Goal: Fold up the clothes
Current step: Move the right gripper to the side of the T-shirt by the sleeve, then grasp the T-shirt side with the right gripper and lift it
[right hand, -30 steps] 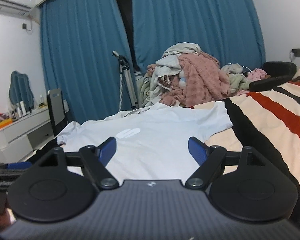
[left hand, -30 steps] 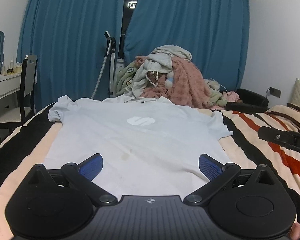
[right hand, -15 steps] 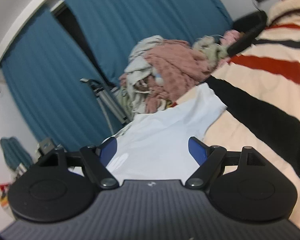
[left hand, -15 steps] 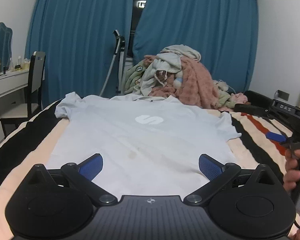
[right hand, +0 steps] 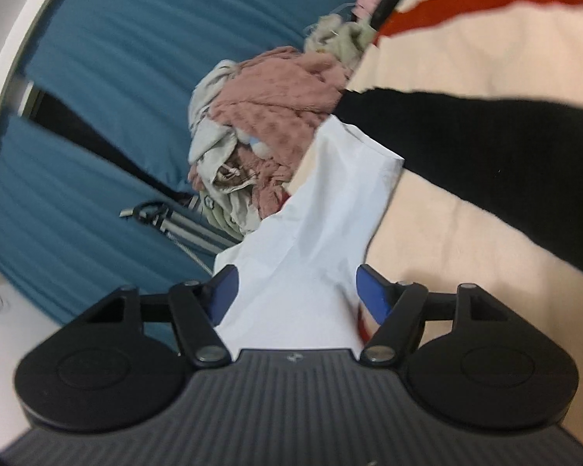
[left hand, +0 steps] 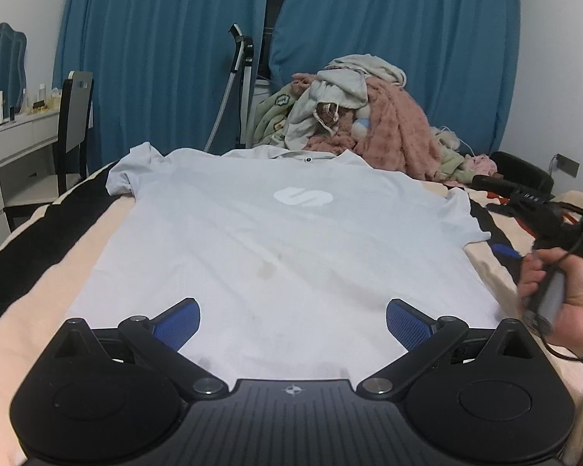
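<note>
In the left wrist view, the left hand-held gripper hovers low over the bottom hem of a pale blue T-shirt, its blue-padded fingers spread wide with nothing between them. The T-shirt lies flat, front up, on a bed covered by a striped blanket in cream, black and red; a white logo sits on the chest and a faint brownish stain marks the middle. Beyond the collar a pile of clothes rests against blue curtains. A chair and a white dresser stand at the left. At the right edge a person's hand holds the handle of the other device.

In the right wrist view, strongly tilted, the right hand-held gripper has its fingers apart and empty, just above the T-shirt's right side near the sleeve. The pile of clothes and the curtains show behind.
</note>
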`<state>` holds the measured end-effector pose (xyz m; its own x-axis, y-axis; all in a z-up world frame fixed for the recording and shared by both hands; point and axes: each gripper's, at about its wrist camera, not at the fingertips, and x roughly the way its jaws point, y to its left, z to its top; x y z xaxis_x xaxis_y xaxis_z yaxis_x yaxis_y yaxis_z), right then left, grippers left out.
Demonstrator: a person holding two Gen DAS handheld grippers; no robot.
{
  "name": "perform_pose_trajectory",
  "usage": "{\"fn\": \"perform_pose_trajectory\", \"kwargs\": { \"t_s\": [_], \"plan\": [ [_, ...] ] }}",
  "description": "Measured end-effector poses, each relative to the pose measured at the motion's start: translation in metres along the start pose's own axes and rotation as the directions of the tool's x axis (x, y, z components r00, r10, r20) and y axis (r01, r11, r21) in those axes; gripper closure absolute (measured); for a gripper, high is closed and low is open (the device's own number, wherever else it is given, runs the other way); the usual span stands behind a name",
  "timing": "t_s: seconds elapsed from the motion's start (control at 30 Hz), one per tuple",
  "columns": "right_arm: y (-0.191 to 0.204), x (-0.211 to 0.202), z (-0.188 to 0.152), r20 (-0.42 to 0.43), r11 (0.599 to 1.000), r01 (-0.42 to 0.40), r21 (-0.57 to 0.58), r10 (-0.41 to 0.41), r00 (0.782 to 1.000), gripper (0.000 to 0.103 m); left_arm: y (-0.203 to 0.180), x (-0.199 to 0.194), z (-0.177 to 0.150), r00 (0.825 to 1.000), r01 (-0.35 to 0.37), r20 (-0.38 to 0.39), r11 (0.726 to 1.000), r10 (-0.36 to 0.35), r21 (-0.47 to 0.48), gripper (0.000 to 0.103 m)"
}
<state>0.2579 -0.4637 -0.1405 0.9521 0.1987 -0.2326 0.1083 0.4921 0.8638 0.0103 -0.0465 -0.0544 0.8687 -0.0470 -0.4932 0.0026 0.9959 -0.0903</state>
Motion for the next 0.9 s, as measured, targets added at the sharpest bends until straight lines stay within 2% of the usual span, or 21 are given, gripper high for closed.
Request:
{"fn": "perform_pose_trajectory", "kwargs": {
  "t_s": [0.13,0.33,0.57,0.8,0.9],
  "plan": [
    [-0.026,0.046,0.003,-0.03,0.998,0.026,0.051,-0.024,0.999,0.033,0.005,0.016,0.001,1.0,0.003,-0.026,1.0,-0.004,-0.027,0.0],
    [-0.039,0.099,0.017,0.023,0.999,0.002,-0.035,-0.001,1.0,0.038,0.011,0.044,0.003,0.998,-0.007,-0.065,0.998,0.004,-0.054,0.0],
    [-0.045,0.146,0.043,0.082,0.991,-0.084,-0.1,0.092,0.992,0.037,0.012,0.078,0.003,0.995,-0.028,-0.101,0.999,0.023,-0.047,0.0],
    [-0.039,0.174,0.053,0.115,0.981,-0.074,-0.177,0.095,0.989,0.038,0.012,0.106,0.001,0.989,-0.041,-0.145,0.998,0.034,-0.042,0.0],
    [-0.036,0.185,0.057,0.129,0.975,-0.068,-0.209,0.097,0.987,0.06,0.01,0.111,0.001,0.988,-0.046,-0.149,0.999,0.042,-0.026,0.0]
  ]
}}
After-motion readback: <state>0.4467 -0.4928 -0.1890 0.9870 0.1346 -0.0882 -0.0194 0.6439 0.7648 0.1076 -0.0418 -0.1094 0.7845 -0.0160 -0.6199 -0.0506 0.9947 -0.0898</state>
